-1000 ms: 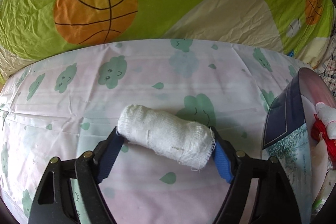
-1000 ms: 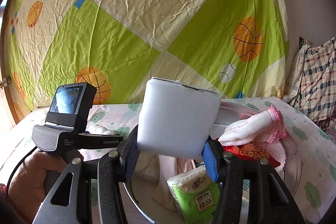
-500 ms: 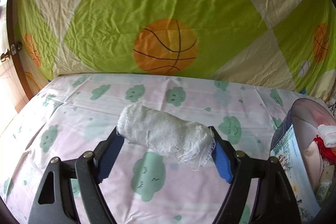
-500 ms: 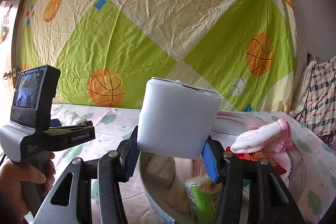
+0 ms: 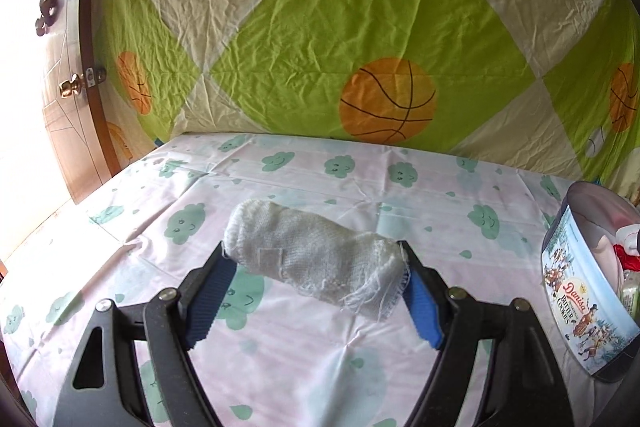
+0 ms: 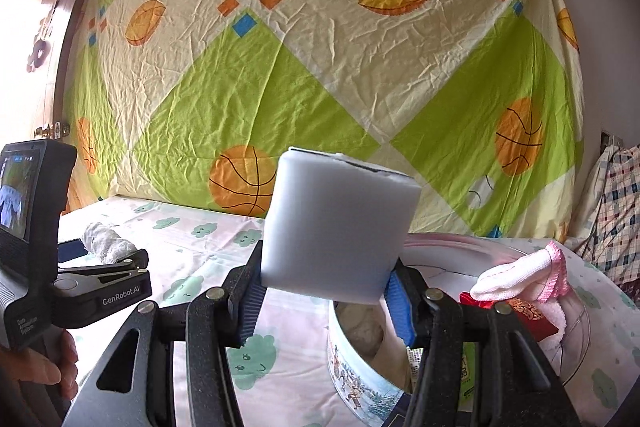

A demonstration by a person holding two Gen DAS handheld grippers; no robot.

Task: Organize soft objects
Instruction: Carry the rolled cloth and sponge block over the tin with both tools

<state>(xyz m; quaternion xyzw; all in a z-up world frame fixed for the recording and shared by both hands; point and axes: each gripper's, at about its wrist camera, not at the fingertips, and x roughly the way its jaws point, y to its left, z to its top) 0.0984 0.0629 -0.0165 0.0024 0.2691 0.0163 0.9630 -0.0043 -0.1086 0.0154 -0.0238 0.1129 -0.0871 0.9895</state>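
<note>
rough gauze roll, matt foam block (smooth); glossy tin

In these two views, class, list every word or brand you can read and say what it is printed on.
"Danisa BUTTER COOKIES": side of the round cookie tin.
"GenRobot.AI": body of the left gripper.
"Data Acquisition System", small: its handle.
Green tissue pack in the tin: print too hidden to read.
Red packet: gold pattern, unreadable.

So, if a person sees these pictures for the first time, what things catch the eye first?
First the big green and cream sheet with orange basketballs, hung on the wall behind the bed. Next, the white foam block clamped in the right gripper above the round cookie tin, and the rolled white cloth held in the left gripper over the cloud-print bedsheet.
</note>
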